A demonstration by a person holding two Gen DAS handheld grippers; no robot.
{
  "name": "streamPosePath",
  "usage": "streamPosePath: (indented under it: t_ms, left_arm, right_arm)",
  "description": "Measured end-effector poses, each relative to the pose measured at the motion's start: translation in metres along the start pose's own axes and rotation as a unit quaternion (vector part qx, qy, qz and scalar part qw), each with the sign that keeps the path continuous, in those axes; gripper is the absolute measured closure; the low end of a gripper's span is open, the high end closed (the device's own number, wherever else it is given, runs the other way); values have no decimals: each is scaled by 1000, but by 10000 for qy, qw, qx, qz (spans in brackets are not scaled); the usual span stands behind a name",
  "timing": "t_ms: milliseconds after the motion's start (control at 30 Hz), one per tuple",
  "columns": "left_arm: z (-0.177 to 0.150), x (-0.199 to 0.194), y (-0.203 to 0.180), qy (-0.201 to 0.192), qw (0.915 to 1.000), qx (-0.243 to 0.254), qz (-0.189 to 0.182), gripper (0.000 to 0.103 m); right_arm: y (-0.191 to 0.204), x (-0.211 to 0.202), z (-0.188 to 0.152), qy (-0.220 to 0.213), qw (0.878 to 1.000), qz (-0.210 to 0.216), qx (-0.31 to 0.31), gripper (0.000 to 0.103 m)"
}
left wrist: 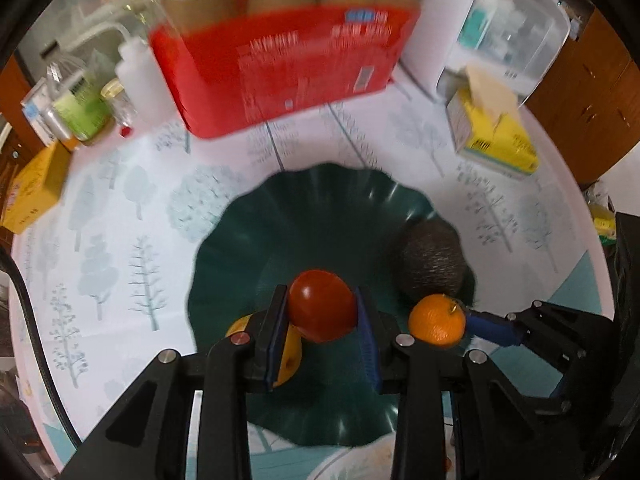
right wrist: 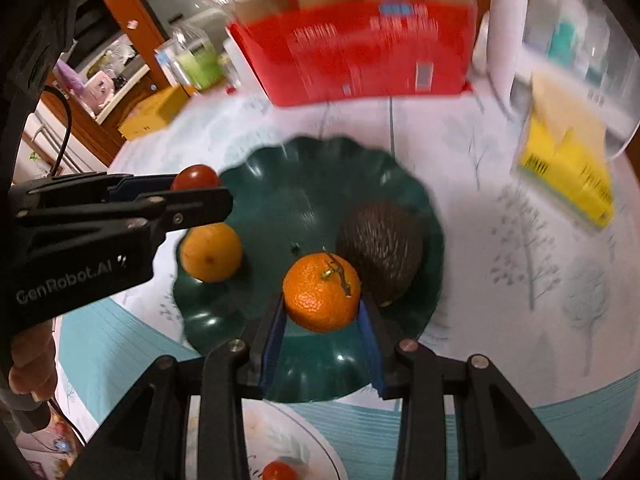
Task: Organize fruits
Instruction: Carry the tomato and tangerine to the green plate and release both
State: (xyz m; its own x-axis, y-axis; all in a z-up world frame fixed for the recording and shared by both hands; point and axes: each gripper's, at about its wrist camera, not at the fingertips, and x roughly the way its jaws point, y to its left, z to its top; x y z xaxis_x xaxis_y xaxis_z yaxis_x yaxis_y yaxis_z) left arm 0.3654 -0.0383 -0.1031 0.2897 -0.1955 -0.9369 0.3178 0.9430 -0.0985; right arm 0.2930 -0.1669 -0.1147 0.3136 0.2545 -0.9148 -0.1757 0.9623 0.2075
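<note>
Over the green plate (right wrist: 320, 168), my left gripper (left wrist: 322, 314) pinches a tomato (left wrist: 322, 304) above the bare centre, my right gripper (right wrist: 322, 308) pinches a mandarin (right wrist: 322, 290) seemingly touching the avocado (right wrist: 380, 252).

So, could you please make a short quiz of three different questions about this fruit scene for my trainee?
1. True or false: the left gripper holds a small red tomato.
2. What does the right gripper hold? A) bright orange mandarin B) dark rough avocado C) nothing
3. Fill in: the yellow-orange round fruit rests on the dark green wavy-edged ____.

Key: 1 true; 2 A; 3 plate.
</note>
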Motion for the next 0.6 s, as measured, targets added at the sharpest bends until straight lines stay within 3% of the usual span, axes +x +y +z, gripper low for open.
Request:
streamPosePath:
  t_ms: [133,333,500,567,600]
  left_arm:
    - [1,28,0,171,9998,78,-17,72]
    - [0,49,5,227,9997,115,-16,72]
    - [-1,57,8,227,9996,144,122,70]
    - [-2,56,8,179,9996,165,124,55]
    - [-2,54,7,152,9997,158,118,38]
  right_arm:
    - [-1,21,-6,118,9997,207,12,66]
    - [6,38,-6,187,9997,60,-169,66]
    - [6,36,-6,2,9999,123,-102,64]
    - [8,35,-7,-32,9999,135,-53,62]
    - [8,35,-7,-36,9999,136,-46,61]
